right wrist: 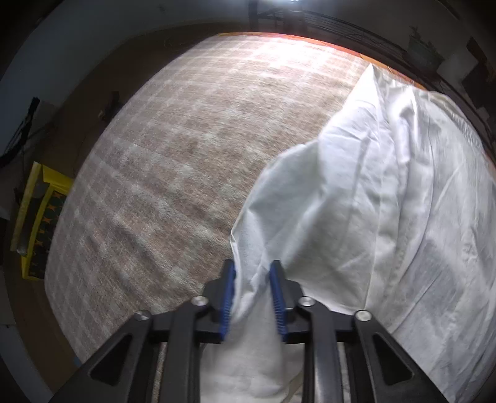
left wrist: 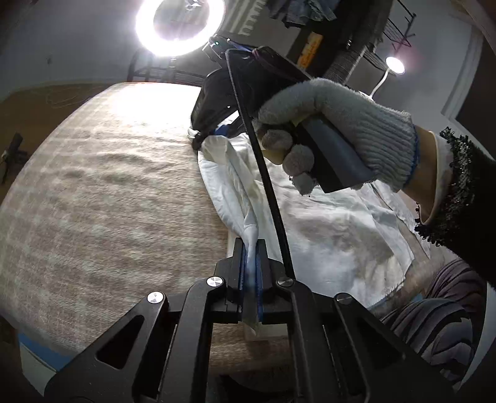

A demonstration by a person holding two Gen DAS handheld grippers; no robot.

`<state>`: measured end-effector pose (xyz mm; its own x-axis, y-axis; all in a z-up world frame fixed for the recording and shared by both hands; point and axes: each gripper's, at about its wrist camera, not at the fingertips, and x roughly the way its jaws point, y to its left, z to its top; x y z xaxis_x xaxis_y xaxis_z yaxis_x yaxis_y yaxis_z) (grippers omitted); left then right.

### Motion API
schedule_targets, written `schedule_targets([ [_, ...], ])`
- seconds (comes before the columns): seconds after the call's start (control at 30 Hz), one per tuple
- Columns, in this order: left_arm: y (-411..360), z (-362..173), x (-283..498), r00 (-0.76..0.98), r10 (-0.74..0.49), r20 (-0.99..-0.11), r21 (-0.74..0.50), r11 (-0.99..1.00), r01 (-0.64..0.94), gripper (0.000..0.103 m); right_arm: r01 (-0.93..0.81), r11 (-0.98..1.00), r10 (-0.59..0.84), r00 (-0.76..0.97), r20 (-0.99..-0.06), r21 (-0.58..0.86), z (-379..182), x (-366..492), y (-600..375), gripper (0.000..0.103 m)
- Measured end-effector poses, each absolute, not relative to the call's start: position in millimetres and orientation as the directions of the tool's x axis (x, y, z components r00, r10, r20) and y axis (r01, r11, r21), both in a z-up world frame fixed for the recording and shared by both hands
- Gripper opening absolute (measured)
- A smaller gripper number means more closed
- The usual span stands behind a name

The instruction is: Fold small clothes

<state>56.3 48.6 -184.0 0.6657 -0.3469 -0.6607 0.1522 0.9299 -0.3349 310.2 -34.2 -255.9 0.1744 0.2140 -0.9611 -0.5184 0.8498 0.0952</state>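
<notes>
A white garment (left wrist: 325,223) lies spread on the beige checked blanket (left wrist: 108,192), right of centre. My left gripper (left wrist: 251,248) is shut on a bunched edge of the garment and lifts it off the blanket. In the left wrist view my right gripper (left wrist: 198,138) pinches the far end of the same raised edge, held by a grey-gloved hand (left wrist: 338,130). In the right wrist view the right gripper (right wrist: 252,269) has its blue pads (right wrist: 229,288) clamped on a thick fold of the white garment (right wrist: 387,192), which fills the right side.
A bright ring light (left wrist: 179,24) and a small lamp (left wrist: 395,65) stand beyond the bed. A grey-purple cloth (left wrist: 440,313) lies at the near right. A yellow-framed object (right wrist: 37,217) sits on the floor to the left of the blanket (right wrist: 186,155).
</notes>
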Motion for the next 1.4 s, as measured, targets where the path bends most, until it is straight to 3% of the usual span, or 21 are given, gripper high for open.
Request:
schedule_targets([
  [0.1, 35, -179, 57, 0.66, -0.356, -0.661, -0.316, 0.93, 0.186, 0.003, -0.497, 0.843, 0.334, 0.183, -0.925, 0.206, -245, 308, -66, 0.002],
  [0.3, -1, -166, 57, 0.637, -0.38, -0.671, -0.258, 0.925, 0.281, 0.003, -0.409, 0.822, 0.518, 0.249, -0.818, 0.396, -220, 307, -141, 0.001],
  [0.53, -44, -165, 58, 0.587, -0.403, -0.702, -0.2, 0.903, 0.381, 0.003, -0.144, 0.771, 0.629, 0.326, -0.706, 0.621, -229, 306, -247, 0.0],
  [0.73, -64, -174, 63, 0.54, -0.416, -0.731, -0.195, 0.887, 0.419, 0.003, -0.119, 0.827, 0.553, 0.346, -0.758, 0.549, -236, 305, -260, 0.002],
  [0.77, -67, -178, 66, 0.52, -0.422, -0.743, -0.201, 0.881, 0.428, 0.003, -0.126, 0.829, 0.551, 0.343, -0.76, 0.544, -234, 306, -259, 0.008],
  [0.87, -74, -187, 73, 0.477, -0.428, -0.767, -0.206, 0.869, 0.45, 0.003, -0.14, 0.843, 0.533, 0.348, -0.771, 0.519, -227, 308, -258, 0.038],
  [1.07, -69, -190, 72, 0.445, -0.46, -0.768, -0.254, 0.857, 0.449, 0.015, -0.207, 0.872, 0.489, 0.366, -0.792, 0.443, -216, 308, -257, 0.038],
  [1.27, -23, -162, 43, 0.509, -0.475, -0.718, -0.268, 0.864, 0.427, 0.019, -0.195, 0.922, 0.387, 0.447, -0.806, 0.335, -208, 310, -260, 0.036],
  [1.4, 19, -147, 30, 0.591, -0.415, -0.692, -0.251, 0.905, 0.342, 0.021, -0.294, 0.873, 0.487, 0.467, -0.738, 0.39, -193, 315, -251, 0.032],
])
